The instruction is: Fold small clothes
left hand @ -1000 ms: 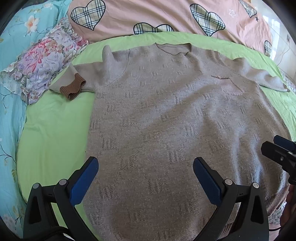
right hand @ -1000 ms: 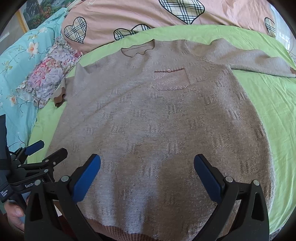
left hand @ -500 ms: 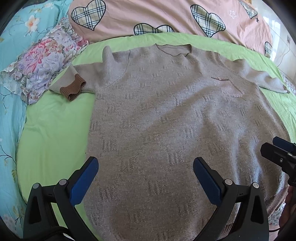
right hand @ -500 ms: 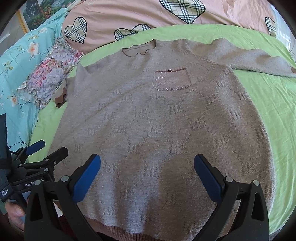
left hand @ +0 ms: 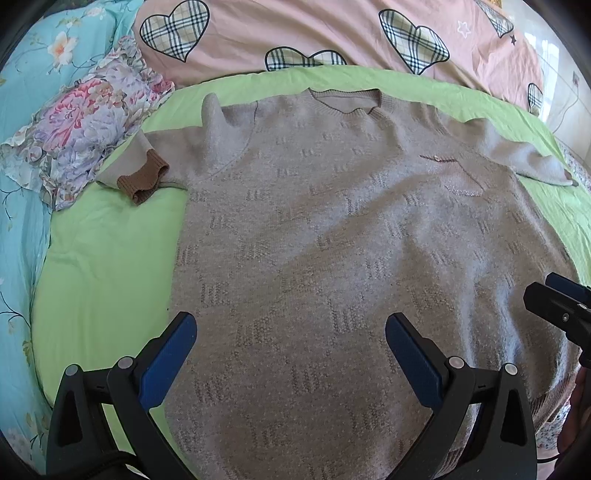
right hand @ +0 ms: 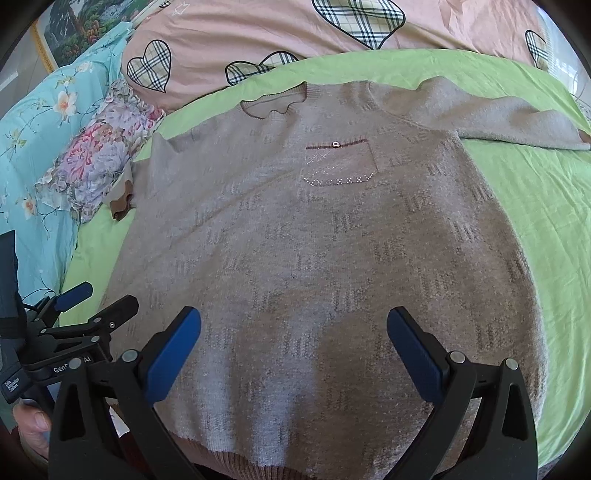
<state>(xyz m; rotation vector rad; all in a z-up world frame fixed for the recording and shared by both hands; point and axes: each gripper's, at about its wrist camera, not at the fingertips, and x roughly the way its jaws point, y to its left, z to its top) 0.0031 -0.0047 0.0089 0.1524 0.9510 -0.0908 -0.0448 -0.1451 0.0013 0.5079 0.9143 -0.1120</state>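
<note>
A grey-brown knitted sweater (left hand: 332, 236) (right hand: 317, 243) lies flat, front up, on a green sheet, neck at the far side and hem nearest me. Its chest pocket (right hand: 338, 162) has a small buckle. The left sleeve is folded back, showing a brown cuff (left hand: 142, 181); the other sleeve (right hand: 509, 118) stretches out to the right. My left gripper (left hand: 291, 350) hovers open over the lower left part of the sweater, holding nothing. Over the lower middle, my right gripper (right hand: 295, 350) is also open and empty. Each gripper shows at the edge of the other's view.
A green sheet (left hand: 107, 266) covers the bed around the sweater. A floral cloth (left hand: 88, 125) lies bunched at the left near the cuff. A pink cover with plaid hearts (left hand: 332, 33) runs along the far side, and turquoise floral bedding (right hand: 33, 140) at the left.
Both views have shifted only slightly; the sweater sits a touch lower in the frames. Both grippers remain open and nothing was grasped.
</note>
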